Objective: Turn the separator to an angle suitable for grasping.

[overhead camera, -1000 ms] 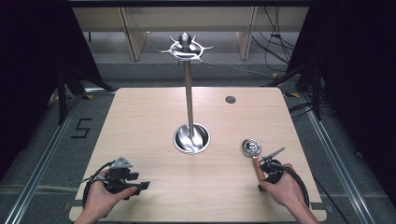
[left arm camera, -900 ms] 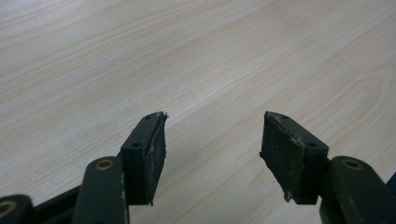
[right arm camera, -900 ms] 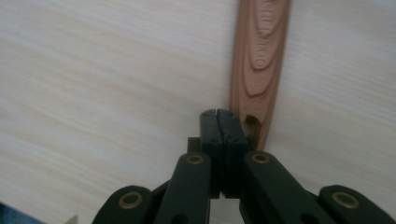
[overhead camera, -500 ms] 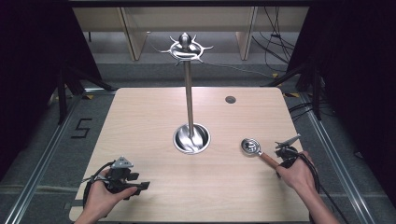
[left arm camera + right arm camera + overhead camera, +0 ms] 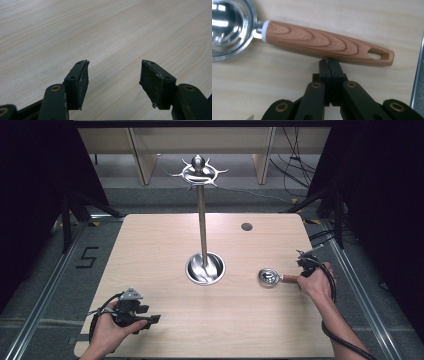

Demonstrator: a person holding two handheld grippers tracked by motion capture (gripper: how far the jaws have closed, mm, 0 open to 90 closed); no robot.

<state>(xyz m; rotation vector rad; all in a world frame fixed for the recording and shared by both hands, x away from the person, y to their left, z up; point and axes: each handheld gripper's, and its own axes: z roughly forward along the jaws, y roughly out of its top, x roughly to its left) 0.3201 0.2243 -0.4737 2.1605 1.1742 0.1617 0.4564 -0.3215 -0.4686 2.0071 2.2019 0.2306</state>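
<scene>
**Right tongs carried to the desk's right edge, beside the scoop handle**

Since the earlier frames the right tongs [image 5: 306, 261] have been carried outward, from the near-right part of the desk [image 5: 150, 250] to its right edge. The metal scoop [image 5: 272, 277] has been turned a little, so that its handle is now pointed more directly toward that edge. The left tongs [image 5: 142, 317] have been kept in the same place at the near-left corner.

In the high view the scoop is seen lying flat on the desk, to the right of the round base of the tall metal stand [image 5: 202, 232] and well apart from it. Its bowl is turned toward the stand and its handle toward the right hand [image 5: 316, 282], by which the handle's end is partly hidden.

In the right gripper view the right tongs [image 5: 329, 62] are seen closed, pad against pad, with nothing held between them. Their tips are set against the near side of the scoop's wood-grain handle [image 5: 327, 43], or just short of it; which of the two cannot be told. The shiny bowl is seen at the upper left and a slot near the handle's far end.

In the left gripper view the left tongs [image 5: 113, 77] are seen held wide apart over bare wood grain, with nothing between the worn pads.

A small dark round spot [image 5: 246, 226] is seen on the desk's far right part.
</scene>
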